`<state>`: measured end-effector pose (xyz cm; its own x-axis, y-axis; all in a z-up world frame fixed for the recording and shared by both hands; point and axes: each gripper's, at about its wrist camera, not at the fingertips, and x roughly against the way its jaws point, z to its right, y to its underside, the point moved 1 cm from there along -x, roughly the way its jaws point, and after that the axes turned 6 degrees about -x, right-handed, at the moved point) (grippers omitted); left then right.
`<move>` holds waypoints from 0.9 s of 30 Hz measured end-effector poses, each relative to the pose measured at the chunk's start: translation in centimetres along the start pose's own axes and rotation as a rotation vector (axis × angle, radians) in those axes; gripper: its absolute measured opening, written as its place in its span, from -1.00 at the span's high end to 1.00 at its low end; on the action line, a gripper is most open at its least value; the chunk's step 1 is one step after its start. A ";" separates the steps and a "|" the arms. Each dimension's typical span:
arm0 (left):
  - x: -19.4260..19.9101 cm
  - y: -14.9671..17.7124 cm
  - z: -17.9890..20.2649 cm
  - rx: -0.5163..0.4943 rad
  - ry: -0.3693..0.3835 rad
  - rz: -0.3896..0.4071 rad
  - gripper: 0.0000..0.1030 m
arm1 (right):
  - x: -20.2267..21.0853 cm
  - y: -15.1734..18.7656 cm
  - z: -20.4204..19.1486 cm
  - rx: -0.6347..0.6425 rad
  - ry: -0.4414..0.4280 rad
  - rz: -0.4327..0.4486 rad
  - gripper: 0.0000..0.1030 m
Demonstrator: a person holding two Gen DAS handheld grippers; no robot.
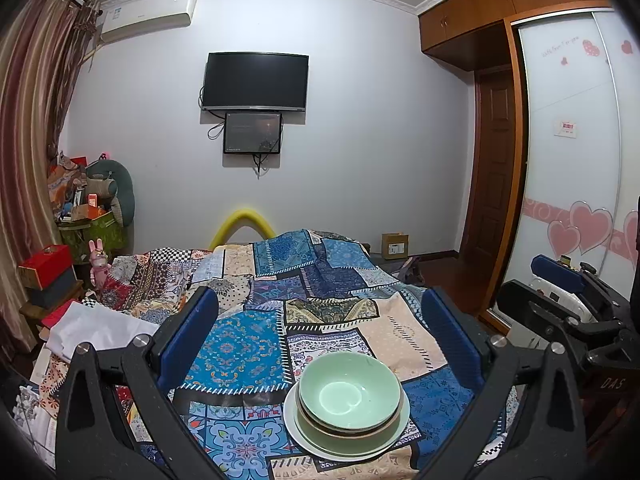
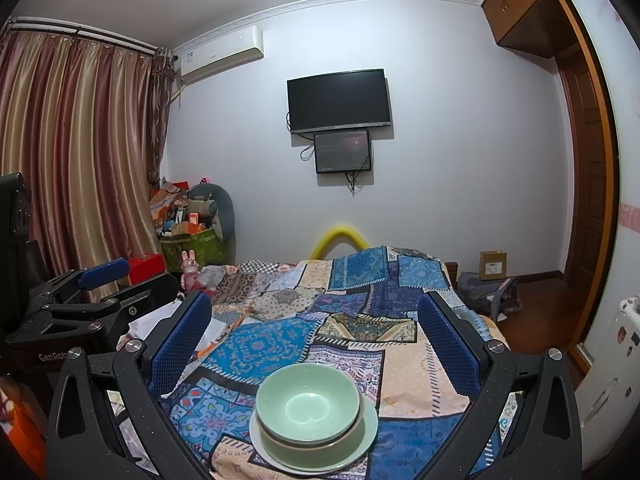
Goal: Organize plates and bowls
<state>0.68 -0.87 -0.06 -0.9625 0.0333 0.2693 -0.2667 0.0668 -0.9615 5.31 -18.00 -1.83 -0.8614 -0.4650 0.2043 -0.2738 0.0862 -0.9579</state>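
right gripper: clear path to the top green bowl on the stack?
Probably yes. The right gripper is open and empty, and the top green bowl sits uncovered on the stacked bowls and plate just ahead, nothing between. The left gripper is off to the side.

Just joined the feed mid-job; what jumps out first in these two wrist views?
The stack of pale green ceramic bowls on a white plate, low on the blue patchwork bedspread. Both claws hang open above it, left claw, right claw. On the far wall hangs a black flat television.
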 end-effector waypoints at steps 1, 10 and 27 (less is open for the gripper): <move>0.0 0.0 0.0 -0.001 -0.002 0.001 -1.00 | -0.1 0.0 0.0 -0.001 -0.001 -0.001 -0.99; -0.2 -0.1 -0.1 -0.005 0.028 -0.004 -1.00 | -0.1 -0.2 0.2 -0.006 0.003 -0.003 -0.99; -0.3 0.0 -0.2 -0.005 0.040 -0.005 -1.00 | -0.4 0.0 0.3 -0.009 0.004 -0.019 -0.99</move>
<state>1.01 -0.69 -0.13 -0.9583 0.0725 0.2764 -0.2714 0.0720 -0.9598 5.81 -18.09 -1.99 -0.8577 -0.4633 0.2229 -0.2935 0.0851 -0.9522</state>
